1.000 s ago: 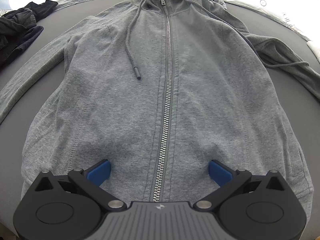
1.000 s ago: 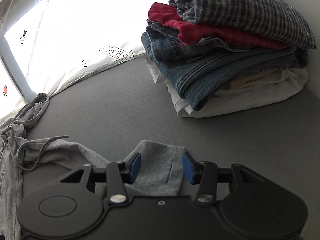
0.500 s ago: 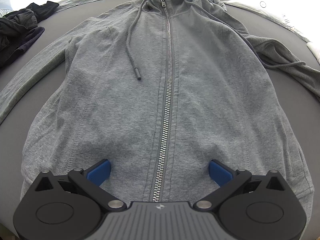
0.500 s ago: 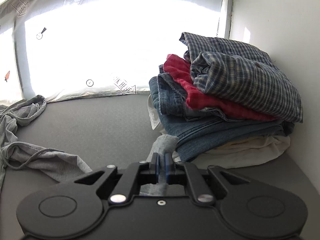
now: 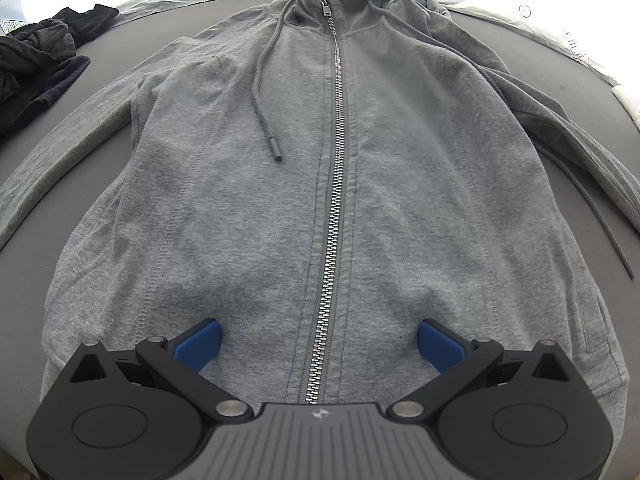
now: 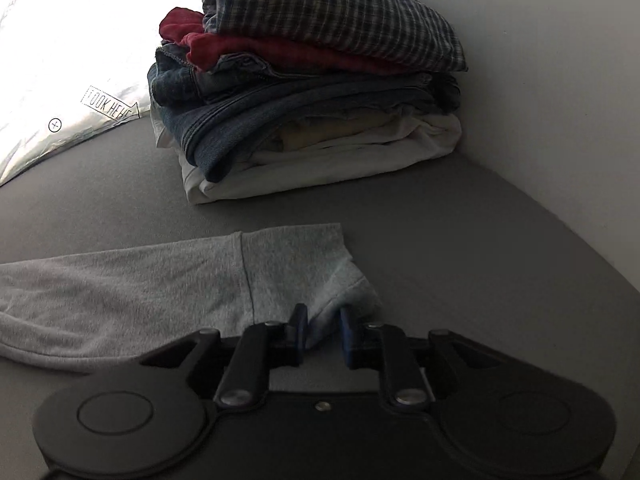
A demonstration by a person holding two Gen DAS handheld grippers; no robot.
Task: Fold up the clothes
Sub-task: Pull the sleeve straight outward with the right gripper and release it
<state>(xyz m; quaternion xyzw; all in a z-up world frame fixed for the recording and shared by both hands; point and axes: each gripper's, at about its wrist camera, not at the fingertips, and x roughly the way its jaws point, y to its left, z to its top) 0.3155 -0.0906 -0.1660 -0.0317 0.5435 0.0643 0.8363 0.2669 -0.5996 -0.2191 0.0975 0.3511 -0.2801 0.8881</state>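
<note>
Sleeve work is the step in hand, as far as the views settle it. A grey zip-front hooded sweatshirt [image 5: 332, 184] lies flat, zipped and face up on the dark grey surface [image 6: 460, 216], hood at 12 o'clock in the left wrist view, both sleeves spread outward. The left gripper [image 5: 319, 340] hangs over the hem with its blue pads wide apart, straddling the zipper and holding nothing. The right gripper [image 6: 323, 330] has its pads nearly together around a pinch of the grey sleeve cuff [image 6: 320, 264]; whether they clamp it fully is hard to tell, since a narrow gap shows.

To do this well, the cuff needs a firm bite through both layers before any lift, and the sleeve should travel low so the body stays smooth. A stack of folded clothes [image 6: 312, 80] sits at 12 o'clock beyond the cuff, and a dark crumpled garment [image 5: 36, 60] lies at 10 o'clock by the other sleeve.
</note>
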